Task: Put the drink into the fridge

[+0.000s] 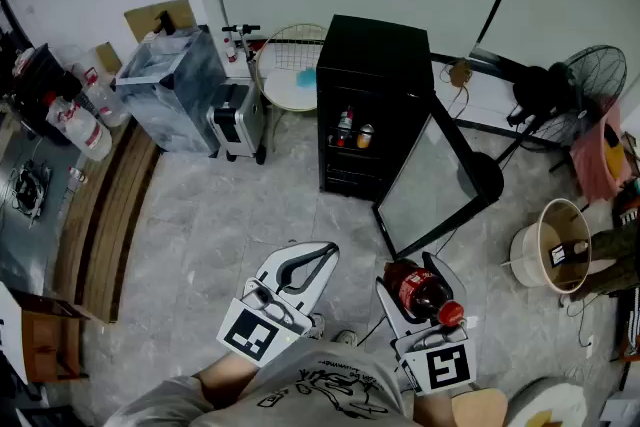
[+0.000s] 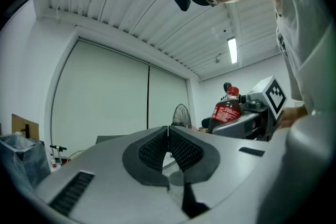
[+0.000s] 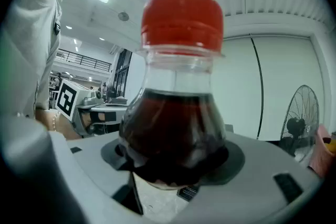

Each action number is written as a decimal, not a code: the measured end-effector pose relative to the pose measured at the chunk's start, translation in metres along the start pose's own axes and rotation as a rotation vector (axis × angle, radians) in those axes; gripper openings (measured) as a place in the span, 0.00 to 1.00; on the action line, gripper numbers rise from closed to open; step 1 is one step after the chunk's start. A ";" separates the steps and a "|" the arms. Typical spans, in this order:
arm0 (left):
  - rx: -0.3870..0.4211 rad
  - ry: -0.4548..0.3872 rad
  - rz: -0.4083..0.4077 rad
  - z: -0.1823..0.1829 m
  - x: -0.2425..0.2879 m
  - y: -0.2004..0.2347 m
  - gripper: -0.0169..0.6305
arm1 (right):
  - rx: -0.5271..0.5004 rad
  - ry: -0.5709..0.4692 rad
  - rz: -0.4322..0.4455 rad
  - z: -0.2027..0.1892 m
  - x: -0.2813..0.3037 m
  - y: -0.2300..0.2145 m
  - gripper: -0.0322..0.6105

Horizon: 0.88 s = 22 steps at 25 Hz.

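A cola bottle [image 1: 418, 291] with a red cap and red label lies between the jaws of my right gripper [image 1: 408, 287], which is shut on it. In the right gripper view the bottle [image 3: 176, 113] fills the middle, cap up, with the pads pressed against its dark lower body. My left gripper [image 1: 322, 252] is held beside it, shut and holding nothing; its ribbed pads [image 2: 181, 148] meet at the tip. The black fridge [image 1: 375, 65] stands ahead on the floor with its glass door [image 1: 432, 185] swung open. Some drinks [image 1: 353, 130] stand on a shelf inside.
A standing fan [image 1: 580, 85] and a beige bucket [image 1: 548, 245] are to the right of the fridge. A small suitcase [image 1: 235, 120], a covered box [image 1: 170, 85] and a round basket [image 1: 290, 65] stand to its left. A wooden bench [image 1: 110, 215] runs along the left side.
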<state>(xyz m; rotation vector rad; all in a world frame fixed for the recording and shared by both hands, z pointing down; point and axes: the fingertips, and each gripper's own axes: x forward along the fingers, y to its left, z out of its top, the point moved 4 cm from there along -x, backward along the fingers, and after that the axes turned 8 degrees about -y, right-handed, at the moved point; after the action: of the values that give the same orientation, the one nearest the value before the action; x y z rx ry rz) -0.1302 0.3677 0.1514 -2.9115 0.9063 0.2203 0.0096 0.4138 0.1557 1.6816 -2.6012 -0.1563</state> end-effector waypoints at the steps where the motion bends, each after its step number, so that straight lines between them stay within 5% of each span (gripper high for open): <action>1: 0.001 0.000 -0.001 0.000 0.001 0.002 0.06 | -0.001 -0.001 0.001 0.000 0.002 0.000 0.53; 22: -0.028 0.023 0.016 -0.006 -0.047 0.052 0.06 | 0.003 0.011 0.007 -0.002 0.047 0.041 0.54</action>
<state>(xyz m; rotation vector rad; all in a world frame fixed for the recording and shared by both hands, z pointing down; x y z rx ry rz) -0.1969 0.3507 0.1633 -2.9390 0.9383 0.2032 -0.0465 0.3875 0.1614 1.6686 -2.6007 -0.1424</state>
